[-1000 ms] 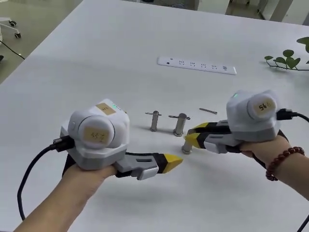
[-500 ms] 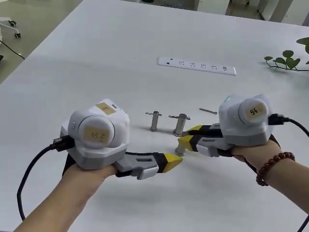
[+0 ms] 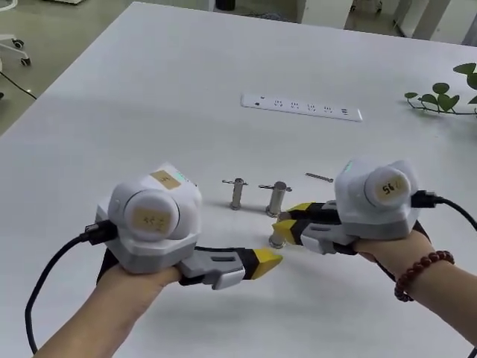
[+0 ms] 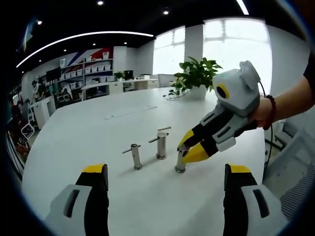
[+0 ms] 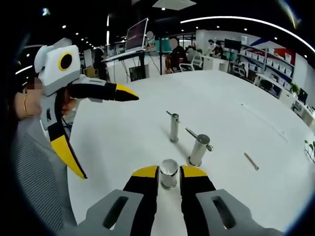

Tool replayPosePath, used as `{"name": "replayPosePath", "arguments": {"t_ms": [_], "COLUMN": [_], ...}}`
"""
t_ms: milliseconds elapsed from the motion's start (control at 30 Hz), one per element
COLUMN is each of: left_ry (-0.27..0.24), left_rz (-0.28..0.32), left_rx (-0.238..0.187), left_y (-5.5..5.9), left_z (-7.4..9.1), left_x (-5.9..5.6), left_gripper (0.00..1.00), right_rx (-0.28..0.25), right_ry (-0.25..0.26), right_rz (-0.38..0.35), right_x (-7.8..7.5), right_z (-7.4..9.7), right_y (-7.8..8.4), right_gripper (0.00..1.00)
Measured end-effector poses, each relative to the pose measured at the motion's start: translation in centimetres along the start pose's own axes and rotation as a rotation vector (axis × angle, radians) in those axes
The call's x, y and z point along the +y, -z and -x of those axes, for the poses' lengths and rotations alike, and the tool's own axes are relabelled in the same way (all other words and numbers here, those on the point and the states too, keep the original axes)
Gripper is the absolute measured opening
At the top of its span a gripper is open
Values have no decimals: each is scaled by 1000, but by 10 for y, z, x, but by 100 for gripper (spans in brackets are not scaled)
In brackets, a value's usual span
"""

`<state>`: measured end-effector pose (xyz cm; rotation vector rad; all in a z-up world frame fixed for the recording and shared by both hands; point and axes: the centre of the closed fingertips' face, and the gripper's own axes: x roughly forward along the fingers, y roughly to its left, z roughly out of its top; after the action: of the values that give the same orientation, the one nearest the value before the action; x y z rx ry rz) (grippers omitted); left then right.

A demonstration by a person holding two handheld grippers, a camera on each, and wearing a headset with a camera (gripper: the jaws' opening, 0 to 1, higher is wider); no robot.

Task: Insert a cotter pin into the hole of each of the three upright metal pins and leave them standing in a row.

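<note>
Right gripper (image 3: 287, 221) has its yellow-tipped fingers (image 5: 146, 173) closed on the nearest upright silver metal pin (image 3: 277, 240), one finger each side of the pin's upper part; the pin stands upright w/ its base on the white table (image 3: 149, 97), and in the right gripper view its round top sits btwn the two tips. Just behind it is the middle silver metal pin (image 3: 276, 198), also upright, w/ a thin cotter pin (image 3: 266, 186) through its top, sticking out crosswise. Left of that, a bit apart, is the far-left silver metal pin (image 3: 237, 192), upright, w/ its own cotter pin (image 3: 232, 181) crosswise thru the head. A loose thin metal cotter pin (image 3: 319, 177) lies flat on the table behind the right gripper, apart from all three pins. Left gripper (image 4: 165, 171) is held above the table w/ fingers (image 4: 94, 177) spread wide & nothing btwn them; in the head view its yellow tip points toward the gripped pin, near it but not touching. Farther back on the table lies a long white power strip (image 3: 301, 107), & a green leafy plant (image 3: 446, 93) trails in at the right edge.
</note>
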<state>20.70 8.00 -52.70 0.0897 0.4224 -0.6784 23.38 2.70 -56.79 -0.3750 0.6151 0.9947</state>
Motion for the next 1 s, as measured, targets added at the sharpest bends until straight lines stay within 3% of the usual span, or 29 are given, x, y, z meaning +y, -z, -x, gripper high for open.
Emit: {"name": "replayPosePath", "arguments": {"t_ms": [67, 233, 367, 733, 1000], "left_ry": [0, -4, -2, -9, -11], "left_rz": [-4, -3, -5, -1, -2], "left_rx": [4, 3, 1, -21, -23], "left_y": [1, 1, 1, -3, -4], "left_z": [0, 0, -1, 1, 1], "left_x": [0, 1, 0, 0, 1], "left_gripper": [98, 98, 98, 98, 98], "right_rx": [-29, -17, -20, -49, -56], "right_ry": [-15, -20, -34, -45, -29], "right_rz": [-8, -10, -68, -130, -152], "right_x": [3, 1, 0, -2, -16], "right_z": [1, 4, 9, 27, 39], "right_y": [-3, -1, -3, -14, -19], "right_gripper": [13, 17, 21, 25, 26]}}
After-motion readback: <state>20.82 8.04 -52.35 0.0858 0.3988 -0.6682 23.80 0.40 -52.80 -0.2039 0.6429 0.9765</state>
